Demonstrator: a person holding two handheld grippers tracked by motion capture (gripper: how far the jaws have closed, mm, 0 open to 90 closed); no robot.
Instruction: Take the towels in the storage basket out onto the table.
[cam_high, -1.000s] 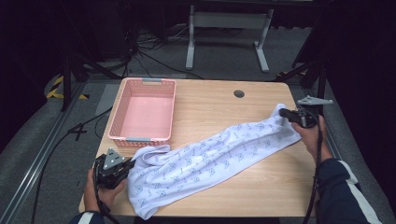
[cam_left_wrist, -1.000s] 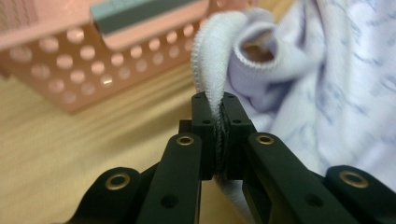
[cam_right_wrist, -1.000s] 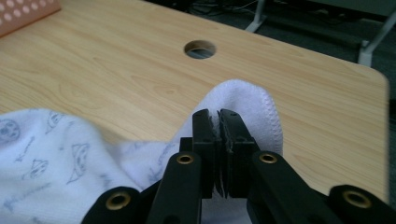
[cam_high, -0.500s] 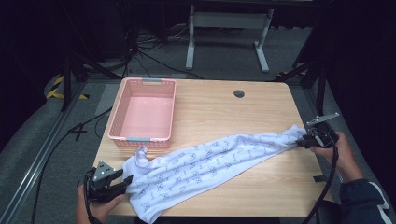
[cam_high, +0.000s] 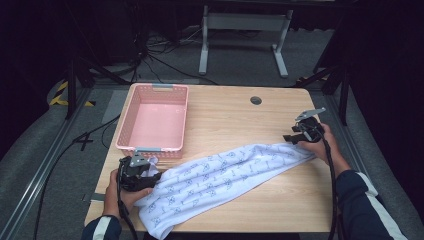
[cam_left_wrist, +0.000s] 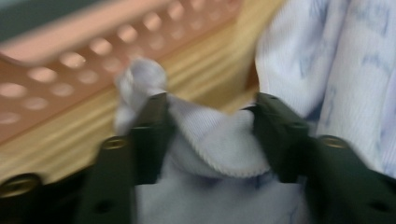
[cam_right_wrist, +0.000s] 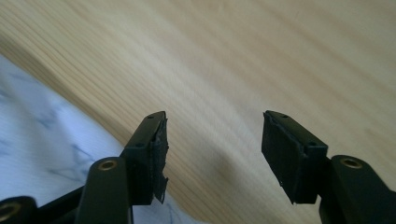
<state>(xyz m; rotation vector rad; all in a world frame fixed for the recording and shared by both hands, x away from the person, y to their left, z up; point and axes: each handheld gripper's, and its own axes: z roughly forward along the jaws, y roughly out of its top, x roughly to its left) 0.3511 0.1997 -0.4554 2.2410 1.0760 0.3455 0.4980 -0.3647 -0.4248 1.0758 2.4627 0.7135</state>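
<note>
- Across the front half of the counter (cam_high: 230, 112) the white patterned cloth (cam_high: 220, 177) lies as a long band, running from about 7 o'clock near your left hand up toward 3 o'clock by your right.
- At the cloth's 7 o'clock end, your left claw (cam_left_wrist: 210, 135) stands fairly wide, with a bunched hem of cloth sitting between its jaws and touching both; it looks draped there rather than pinched, so close firmly before you pull.
- Just beyond that claw, at 11 o'clock, sits the pink basket (cam_high: 125, 132), empty; keep the hem clear of its perforated wall as you lift.
- Your right claw (cam_right_wrist: 212, 149) is wide open and holds nothing, hovering over bare wood with the cloth's edge just beside its left jaw.
- To do this step well, I judge you should bring the right claw onto the cloth's 3 o'clock end and take one layer at the corner.
- Then draw both ends apart evenly so the band flattens without twisting.
</note>
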